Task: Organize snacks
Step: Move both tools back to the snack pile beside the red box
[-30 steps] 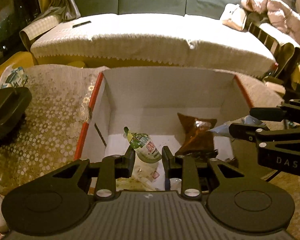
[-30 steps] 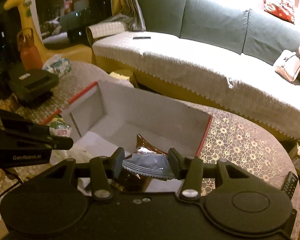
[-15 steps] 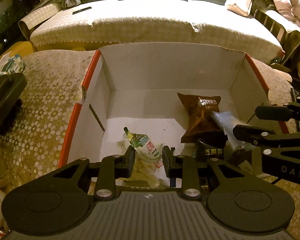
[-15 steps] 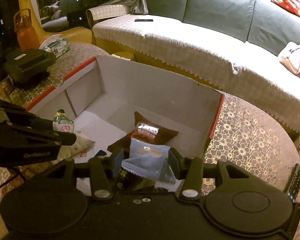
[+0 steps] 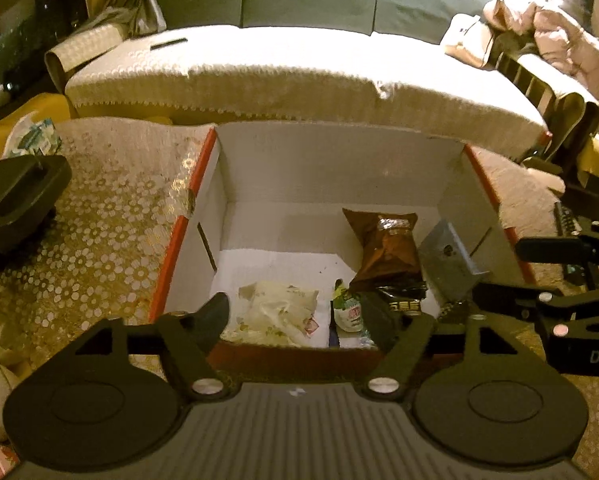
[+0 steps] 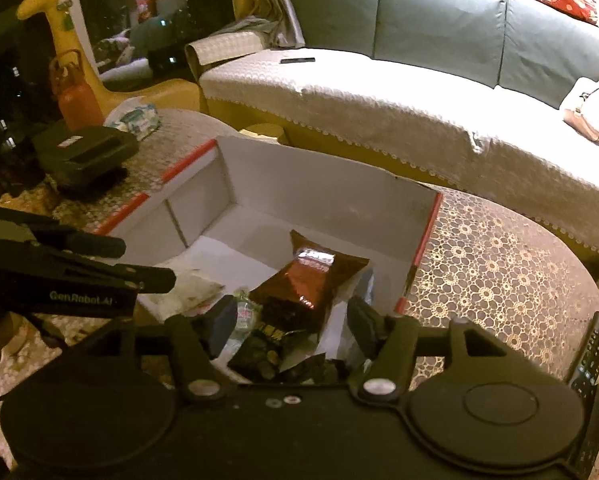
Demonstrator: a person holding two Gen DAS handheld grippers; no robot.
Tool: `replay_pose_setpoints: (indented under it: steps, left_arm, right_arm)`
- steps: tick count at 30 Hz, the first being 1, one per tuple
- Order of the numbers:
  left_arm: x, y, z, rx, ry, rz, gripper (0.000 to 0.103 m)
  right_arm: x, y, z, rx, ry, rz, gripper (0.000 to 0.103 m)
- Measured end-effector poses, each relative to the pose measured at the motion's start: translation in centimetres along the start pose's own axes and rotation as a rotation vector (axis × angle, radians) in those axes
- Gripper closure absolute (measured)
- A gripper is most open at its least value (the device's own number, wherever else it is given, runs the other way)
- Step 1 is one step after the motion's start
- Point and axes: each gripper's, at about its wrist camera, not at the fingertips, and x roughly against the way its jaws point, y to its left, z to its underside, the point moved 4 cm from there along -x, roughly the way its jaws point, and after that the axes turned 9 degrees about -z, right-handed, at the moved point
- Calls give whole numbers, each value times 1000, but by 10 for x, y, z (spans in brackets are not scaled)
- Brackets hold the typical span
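Note:
The white cardboard box (image 5: 331, 168) with red rims holds several snacks. A brown bag (image 5: 383, 248) lies at its right, and a silvery blue packet (image 5: 447, 264) leans on the right wall. A green-and-white packet (image 5: 349, 308) and a cream packet (image 5: 275, 312) lie near the front wall. My left gripper (image 5: 299, 320) hangs over the front edge with its jaws opening and nothing pressed between them. My right gripper (image 6: 291, 320) is also opening above the brown bag (image 6: 311, 280), and it grips nothing. The blue packet (image 6: 365, 280) is half hidden behind the bag.
A black device (image 5: 15, 192) sits on the lace-covered table (image 5: 111, 232) left of the box. A remote (image 6: 591, 356) lies at the table's right edge. A tissue pack (image 6: 135, 118), an orange bottle (image 6: 77, 96) and a covered sofa (image 5: 299, 76) stand beyond.
Both grippers spread their jaws. The green-and-white packet dropped from the left one into the box. The blue packet left the right one and now leans on the right wall.

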Motion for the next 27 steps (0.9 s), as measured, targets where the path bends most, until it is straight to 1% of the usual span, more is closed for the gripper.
replay_pose_setpoints:
  steps: [2,3,6,10,13,17,19,22,27]
  left_arm:
    - [9,3,3,12,-15,9,24]
    - [13,5,4,19,-22,11,23]
    - [27,10,8,30,-43,15,19]
    - [43,16,15,38,-65,16,17]
    - [53,22,25,49,-73,14,16]
    - [65,32,45,74,-92,8,11]
    - [68,39,58,96,-81,1,10]
    - [65,47,78,133,-35,5,9]
    - [50,50,106,145,44,-11,9]
  right_arm:
    - [7,3,3,4,-7,-7,25]
    - [11,5,4,7,-16,-11,22]
    - [21,12,7,13,-32,-29,21]
    - [34,20,12,34,-53,-51,11]
    - [44,26,18,53,-69,-75,2]
    - [53,37,31,79,-72,-98,1]
    - [58,42,38,95,-80,-108,0]
    - [62,52,51,139,-76,-127,0]
    - [57,65,73,210,-24,-146,0]
